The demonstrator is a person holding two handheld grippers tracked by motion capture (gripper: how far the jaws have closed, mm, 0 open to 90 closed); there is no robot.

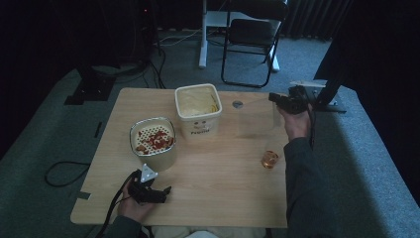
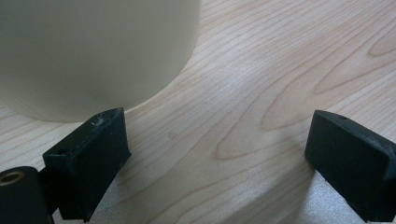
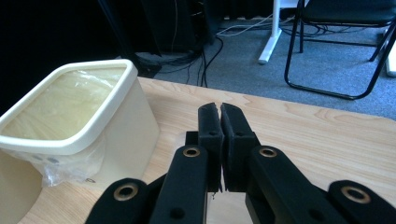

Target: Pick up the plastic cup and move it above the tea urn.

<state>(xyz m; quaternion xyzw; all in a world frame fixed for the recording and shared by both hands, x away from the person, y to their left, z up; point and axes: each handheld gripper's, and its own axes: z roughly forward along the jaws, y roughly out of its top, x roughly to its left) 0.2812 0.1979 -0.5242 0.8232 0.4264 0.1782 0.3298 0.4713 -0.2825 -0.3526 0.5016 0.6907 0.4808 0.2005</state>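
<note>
Faintly legible print on cream tub [image 1: 198, 106]; right gripper [image 1: 282, 100] jaws pinched empty; left gripper [image 1: 161, 191] wide.

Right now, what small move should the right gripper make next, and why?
Probably swing the right gripper left toward the square tub. Its jaws are shut, raised over the table's far right corner; something faint and clear seems to hang beside it, and the tub looks film-lined.

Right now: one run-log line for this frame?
left gripper: open, beside round tub | right gripper: shut, nothing visibly held, raised right of square tub | orange item: on table
</note>
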